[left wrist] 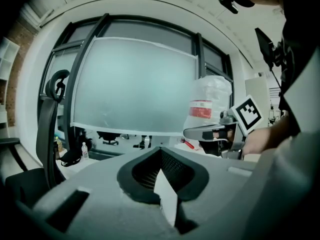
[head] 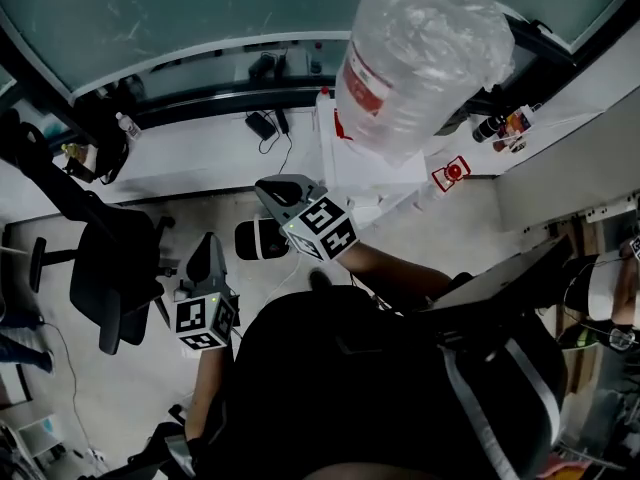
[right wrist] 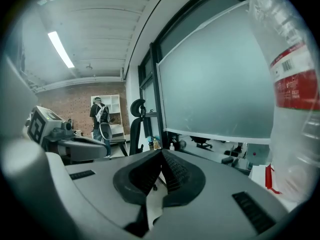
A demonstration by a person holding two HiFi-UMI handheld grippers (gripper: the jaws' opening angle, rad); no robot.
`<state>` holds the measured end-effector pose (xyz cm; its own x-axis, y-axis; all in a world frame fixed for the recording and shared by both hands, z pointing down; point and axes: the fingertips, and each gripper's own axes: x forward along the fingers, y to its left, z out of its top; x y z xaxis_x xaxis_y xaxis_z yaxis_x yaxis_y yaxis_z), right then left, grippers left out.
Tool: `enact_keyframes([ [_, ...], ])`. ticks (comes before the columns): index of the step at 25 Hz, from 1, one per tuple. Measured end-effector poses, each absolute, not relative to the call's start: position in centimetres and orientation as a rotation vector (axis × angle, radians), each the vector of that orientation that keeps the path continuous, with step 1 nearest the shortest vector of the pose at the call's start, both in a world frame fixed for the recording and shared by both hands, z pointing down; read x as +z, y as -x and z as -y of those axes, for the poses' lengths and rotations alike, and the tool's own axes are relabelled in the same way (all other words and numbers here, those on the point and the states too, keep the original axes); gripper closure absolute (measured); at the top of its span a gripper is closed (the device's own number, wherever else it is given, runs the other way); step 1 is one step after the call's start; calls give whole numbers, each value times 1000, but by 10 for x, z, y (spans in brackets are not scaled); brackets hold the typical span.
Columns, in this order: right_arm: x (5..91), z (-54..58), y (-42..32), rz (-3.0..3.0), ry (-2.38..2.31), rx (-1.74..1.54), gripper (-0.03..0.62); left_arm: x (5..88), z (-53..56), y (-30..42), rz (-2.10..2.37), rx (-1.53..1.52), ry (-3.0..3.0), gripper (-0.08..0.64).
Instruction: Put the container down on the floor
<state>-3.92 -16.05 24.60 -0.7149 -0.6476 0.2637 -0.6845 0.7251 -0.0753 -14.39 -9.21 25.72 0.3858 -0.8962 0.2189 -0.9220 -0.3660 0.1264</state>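
Observation:
The container (head: 420, 58) is a large clear plastic water bottle with a red label. It stands upright on a white stand (head: 375, 173) at the top centre of the head view. My right gripper (head: 268, 190) hangs left of and below it, apart from it, jaws shut and empty. My left gripper (head: 207, 243) is lower and further left, over the floor, also shut on nothing. The left gripper view shows the container (left wrist: 207, 106) behind the right gripper (left wrist: 200, 132). From the right gripper view the container (right wrist: 295, 94) fills the right edge.
A black office chair (head: 110, 268) stands on the floor at the left. A power adapter with cables (head: 262, 123) lies by the window base. A red-and-white object (head: 452, 173) sits right of the stand. A person (right wrist: 100, 119) stands far back by a brick wall.

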Motion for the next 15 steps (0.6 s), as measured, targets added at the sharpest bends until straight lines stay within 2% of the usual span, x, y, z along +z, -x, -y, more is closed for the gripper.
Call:
enact_keyframes([
  [15, 221, 161, 49, 2746, -1085, 241, 586, 242, 90, 161, 1734, 121, -2369, 548],
])
